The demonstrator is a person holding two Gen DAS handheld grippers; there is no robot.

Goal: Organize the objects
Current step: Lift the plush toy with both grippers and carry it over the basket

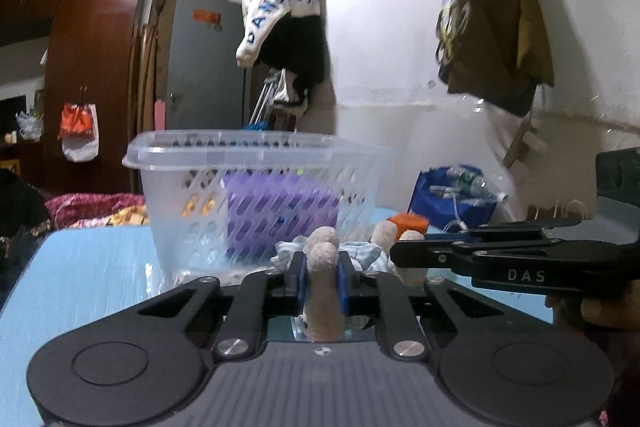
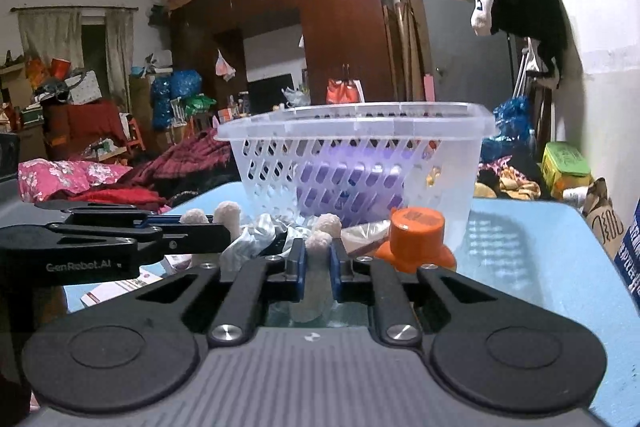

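Note:
A clear slotted plastic basket (image 1: 256, 187) (image 2: 360, 163) stands on the light blue table (image 1: 88, 267) (image 2: 540, 267) with a purple box (image 1: 280, 211) (image 2: 348, 183) inside. A plush toy with beige limbs and pale blue clothing (image 1: 360, 251) (image 2: 264, 227) lies in front of the basket. My left gripper (image 1: 322, 279) is shut on one beige limb (image 1: 324, 283). My right gripper (image 2: 318, 269) is shut on another beige limb (image 2: 318, 255). Each gripper shows in the other's view, the right one (image 1: 500, 259) and the left one (image 2: 120, 239).
An orange-capped bottle (image 2: 416, 239) (image 1: 408, 223) stands by the basket's near corner. Printed paper packs (image 2: 120, 287) lie on the table at left. A blue bag of bottles (image 1: 456, 199) sits beyond the table. Bedding, wardrobe and hanging clothes surround it.

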